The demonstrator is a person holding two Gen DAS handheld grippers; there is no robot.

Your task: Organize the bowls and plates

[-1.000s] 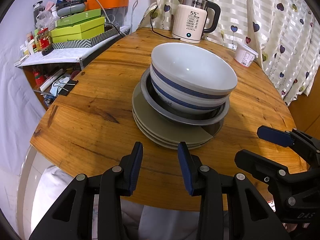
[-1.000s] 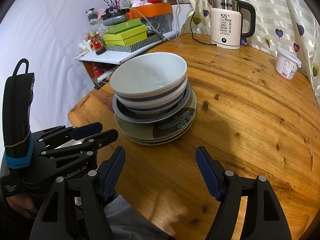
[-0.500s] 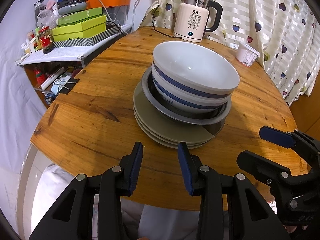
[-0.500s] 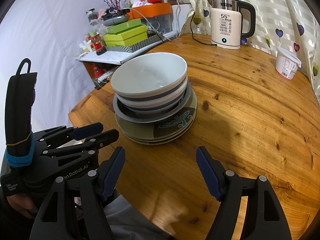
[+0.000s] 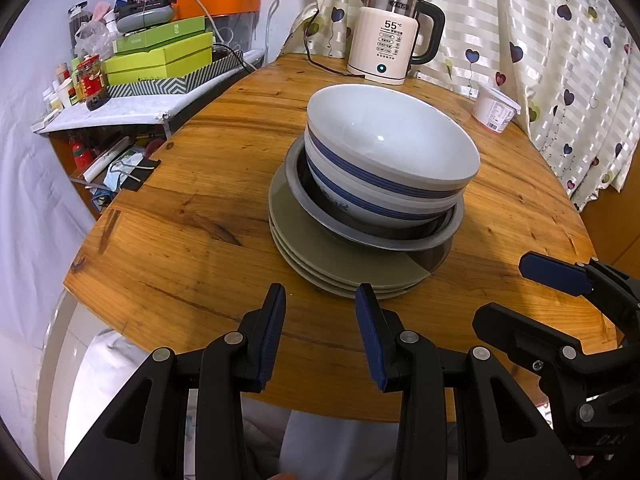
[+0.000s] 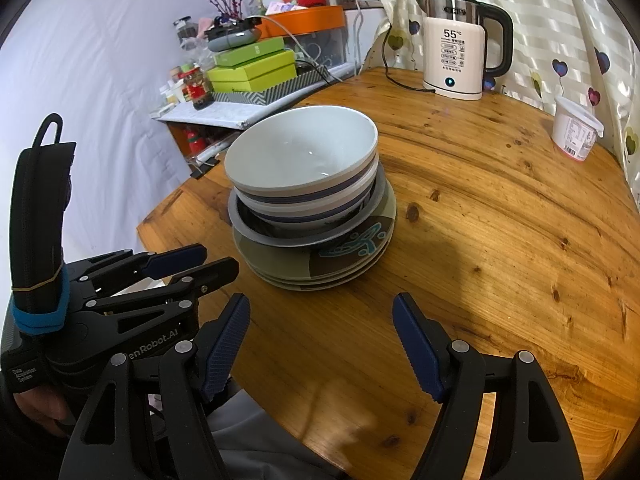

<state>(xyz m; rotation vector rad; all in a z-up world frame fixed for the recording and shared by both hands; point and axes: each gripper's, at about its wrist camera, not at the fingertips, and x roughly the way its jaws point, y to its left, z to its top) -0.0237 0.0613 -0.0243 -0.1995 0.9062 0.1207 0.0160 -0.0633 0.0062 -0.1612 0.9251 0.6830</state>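
Bowls (image 5: 390, 160) sit nested on the plates (image 5: 344, 264) mid-worktop (image 5: 192, 216), straight ahead of the left tongs (image 5: 320, 332), narrowly parted and empty, and ahead-left of the right tongs (image 6: 320, 344), wide apart, empty, slightly farther.

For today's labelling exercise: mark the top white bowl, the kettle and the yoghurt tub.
top white bowl (image 5: 384, 136): left wrist view, inner wall.
kettle (image 6: 452, 60): right wrist view, cream body front.
yoghurt tub (image 6: 574, 136): right wrist view, labelled side.

We found no real change: only the bowls (image 5: 390, 160) shifted very slightly within the left view.
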